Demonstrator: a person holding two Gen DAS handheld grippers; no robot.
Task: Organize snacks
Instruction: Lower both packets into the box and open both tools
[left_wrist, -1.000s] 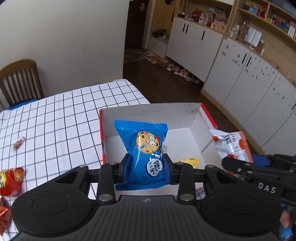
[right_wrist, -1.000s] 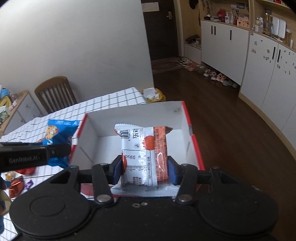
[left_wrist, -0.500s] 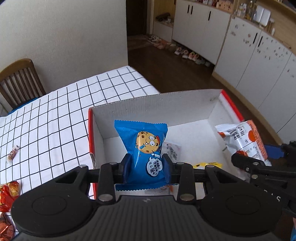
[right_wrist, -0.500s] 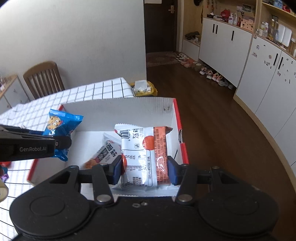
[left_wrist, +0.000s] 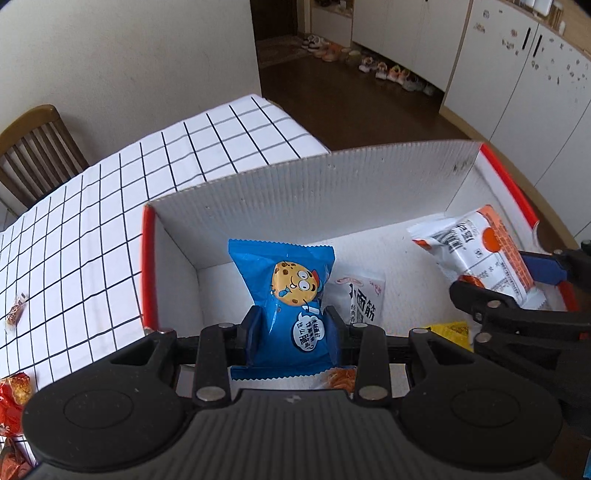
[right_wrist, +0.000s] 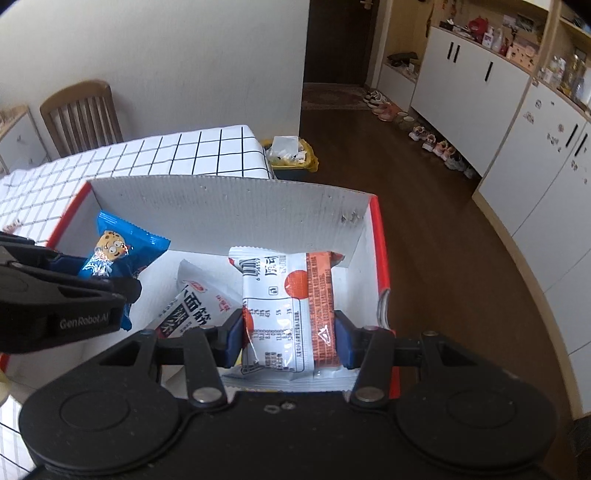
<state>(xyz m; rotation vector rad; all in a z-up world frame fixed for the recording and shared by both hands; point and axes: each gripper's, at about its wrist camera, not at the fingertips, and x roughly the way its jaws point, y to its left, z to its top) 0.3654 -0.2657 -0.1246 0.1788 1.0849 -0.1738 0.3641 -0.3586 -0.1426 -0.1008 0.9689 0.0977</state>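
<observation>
Both grippers hung over the open box (left_wrist: 332, 173), the left gripper (left_wrist: 291, 334) clamped on an upright blue cookie packet (left_wrist: 288, 295), the right gripper (right_wrist: 288, 338) on a white-and-orange packet (right_wrist: 288, 306).

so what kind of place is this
Most likely a home dining area by the entrance: a table with a white black-grid tablecloth, a wooden slat-back chair, and pairs of shoes lined along white cabinets.

Box (left_wrist: 332, 192) was white inside, red-edged. Cookie packet (left_wrist: 291, 306) blue with yellow cartoon face. Other packet (right_wrist: 291, 314) white and orange. Tablecloth (left_wrist: 92, 229) white, black grid.
</observation>
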